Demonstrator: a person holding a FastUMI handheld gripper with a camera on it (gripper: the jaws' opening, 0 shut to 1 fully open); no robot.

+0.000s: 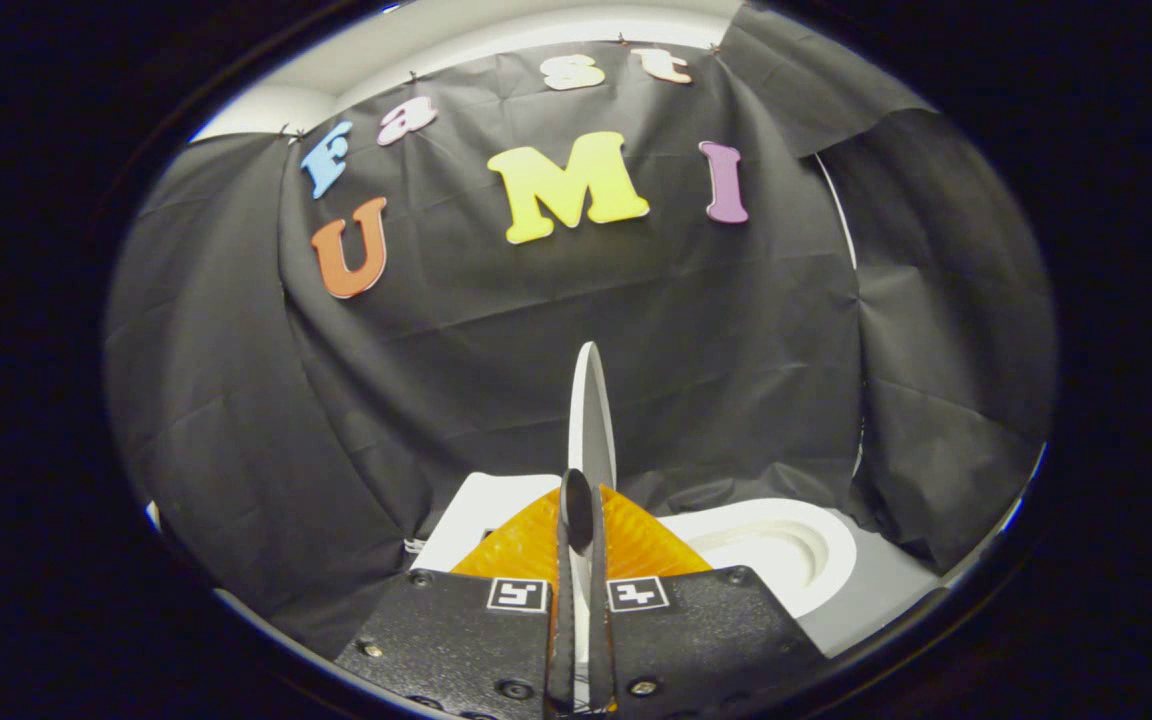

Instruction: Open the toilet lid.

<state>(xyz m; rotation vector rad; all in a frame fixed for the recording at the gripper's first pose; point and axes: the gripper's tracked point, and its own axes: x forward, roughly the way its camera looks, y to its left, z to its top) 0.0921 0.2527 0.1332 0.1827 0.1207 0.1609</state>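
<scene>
While the black cloth wall (496, 380) hangs behind | toilet bowl (786, 550) lies open just right of the fingers, tank (486, 510) to their left | toilet lid (591, 420) stands upright, edge-on, pinched between both fingers of the gripper (576, 520)

The white toilet lid (591, 410) stands upright, edge-on, its rim pinched in the gripper (577, 510), bowl beside.

Claw (577, 520): two flat textured mounting plates, round screws along edges, one square black-and-white marker tag each, ribbed wedge-shaped fingers (521, 548).
</scene>
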